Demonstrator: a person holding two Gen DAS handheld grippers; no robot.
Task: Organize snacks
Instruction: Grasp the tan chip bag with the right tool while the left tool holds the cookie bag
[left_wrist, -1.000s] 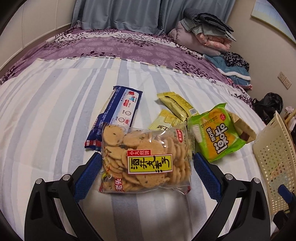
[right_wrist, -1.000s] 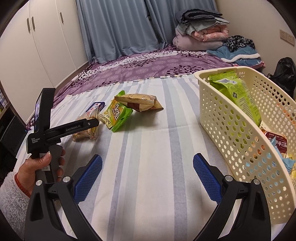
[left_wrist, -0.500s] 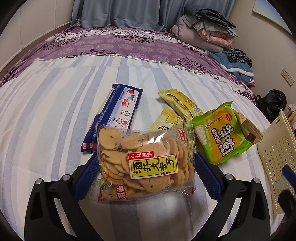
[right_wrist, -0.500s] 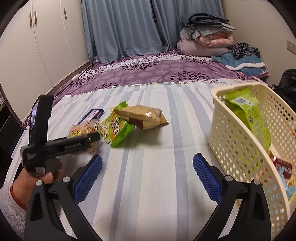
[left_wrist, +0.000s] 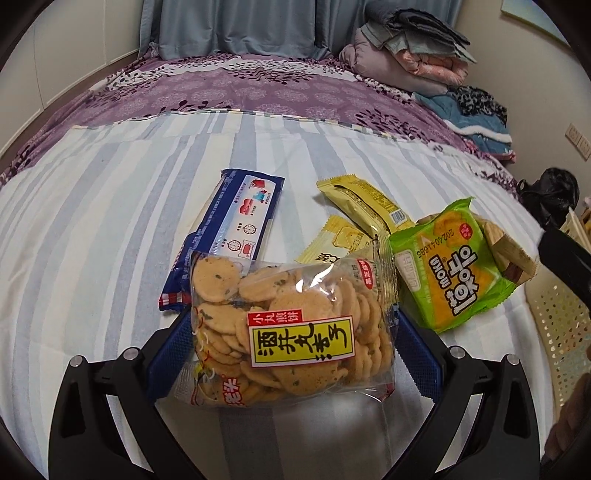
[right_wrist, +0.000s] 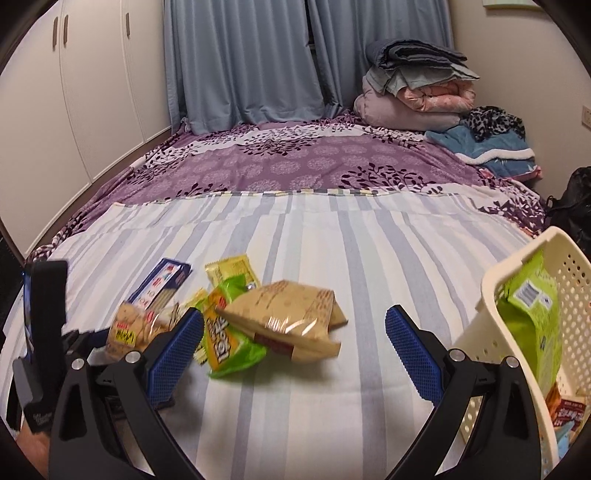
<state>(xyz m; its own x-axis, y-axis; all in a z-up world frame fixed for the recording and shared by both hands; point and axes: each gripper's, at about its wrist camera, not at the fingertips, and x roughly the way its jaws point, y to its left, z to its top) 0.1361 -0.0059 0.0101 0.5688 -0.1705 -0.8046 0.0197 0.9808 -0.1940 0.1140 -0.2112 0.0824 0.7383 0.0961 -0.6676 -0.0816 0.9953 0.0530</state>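
One green "moka" packet (left_wrist: 452, 273) (dated 20240416B), cracker bag (left_wrist: 291, 328)

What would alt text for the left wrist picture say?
A clear bag of round crackers sits between the open left gripper fingers on a striped bedsheet. Behind lie a blue packet, yellow wrappers and a green snack pack.

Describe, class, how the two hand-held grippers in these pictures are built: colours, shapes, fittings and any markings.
Both look alike. The left gripper and right gripper each have two curved black arms fitted with silver bolts, ending in flat fingers faced with blue dimpled pads. Seen from the right wrist view, the left one has a black handle with small, unreadable white lettering and a phone-like slab mounted upright. No cables or sleeves show.
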